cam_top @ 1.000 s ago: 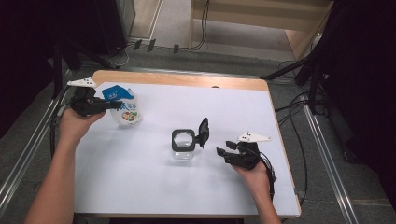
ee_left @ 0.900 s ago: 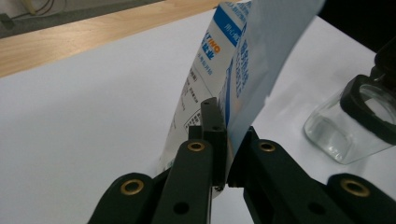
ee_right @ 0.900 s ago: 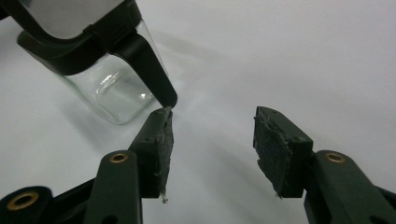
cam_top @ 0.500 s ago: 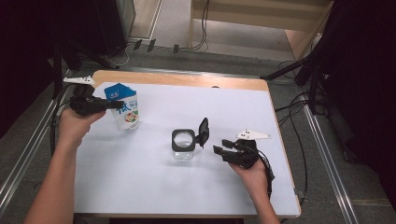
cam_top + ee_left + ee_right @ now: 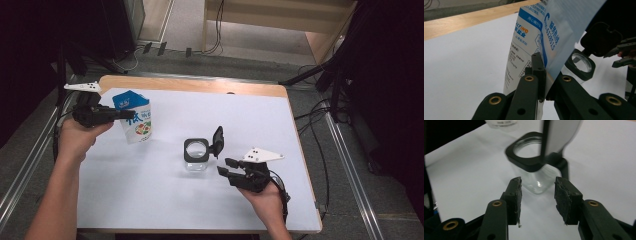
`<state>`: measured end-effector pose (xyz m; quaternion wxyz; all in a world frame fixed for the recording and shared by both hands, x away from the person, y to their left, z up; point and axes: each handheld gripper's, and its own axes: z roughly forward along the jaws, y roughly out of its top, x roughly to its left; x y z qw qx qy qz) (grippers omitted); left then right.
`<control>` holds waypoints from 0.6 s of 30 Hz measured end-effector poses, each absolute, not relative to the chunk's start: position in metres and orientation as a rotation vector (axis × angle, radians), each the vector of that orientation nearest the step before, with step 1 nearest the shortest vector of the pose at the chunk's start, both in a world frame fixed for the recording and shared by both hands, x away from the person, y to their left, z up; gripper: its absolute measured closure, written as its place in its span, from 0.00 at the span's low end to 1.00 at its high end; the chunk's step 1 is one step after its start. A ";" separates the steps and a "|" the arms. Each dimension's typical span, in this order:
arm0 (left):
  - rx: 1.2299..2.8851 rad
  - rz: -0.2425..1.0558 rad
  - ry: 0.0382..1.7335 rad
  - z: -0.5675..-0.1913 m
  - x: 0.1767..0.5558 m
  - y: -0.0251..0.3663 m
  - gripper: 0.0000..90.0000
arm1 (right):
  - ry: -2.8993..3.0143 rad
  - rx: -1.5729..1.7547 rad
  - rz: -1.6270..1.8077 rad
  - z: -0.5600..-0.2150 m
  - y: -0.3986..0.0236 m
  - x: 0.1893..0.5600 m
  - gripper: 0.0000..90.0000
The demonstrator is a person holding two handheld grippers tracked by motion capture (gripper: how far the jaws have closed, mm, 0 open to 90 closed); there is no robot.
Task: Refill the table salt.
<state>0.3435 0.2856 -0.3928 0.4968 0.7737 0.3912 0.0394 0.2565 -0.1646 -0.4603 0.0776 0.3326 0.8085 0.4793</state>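
The left gripper [image 5: 122,114] is clamped on the side of a blue-and-white bag [image 5: 136,117], its jaws pinched tight on the bag's edge in the left gripper view [image 5: 541,75]. The bag hangs tilted, lifted off the white table [image 5: 150,200] at about ten o'clock from the jar [image 5: 196,154], and I'd guess it's held that way for carrying over and pouring. The jar is clear glass with a black square collar, sitting near the middle of the table with its hinged lid [image 5: 217,141] flipped up at its three o'clock, mouth exposed, probably so something can go in. The right gripper [image 5: 226,167] waits at the jar's four o'clock, jaws spread apart and holding nothing; in its own view [image 5: 537,192] the pads [image 5: 515,192] bracket the jar's base [image 5: 536,182] without touching, likely ready to steady it
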 end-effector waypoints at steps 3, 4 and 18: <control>1.890 0.090 0.936 -0.391 0.339 0.280 1.00 | 2.467 0.927 1.448 -0.458 -0.148 0.250 0.65; 1.894 0.086 0.936 -0.390 0.338 0.278 1.00 | 2.484 0.908 1.448 -0.458 -0.142 0.248 0.65; 1.891 0.050 0.917 -0.387 0.320 0.275 1.00 | 2.593 0.763 1.468 -0.465 -0.082 0.244 0.65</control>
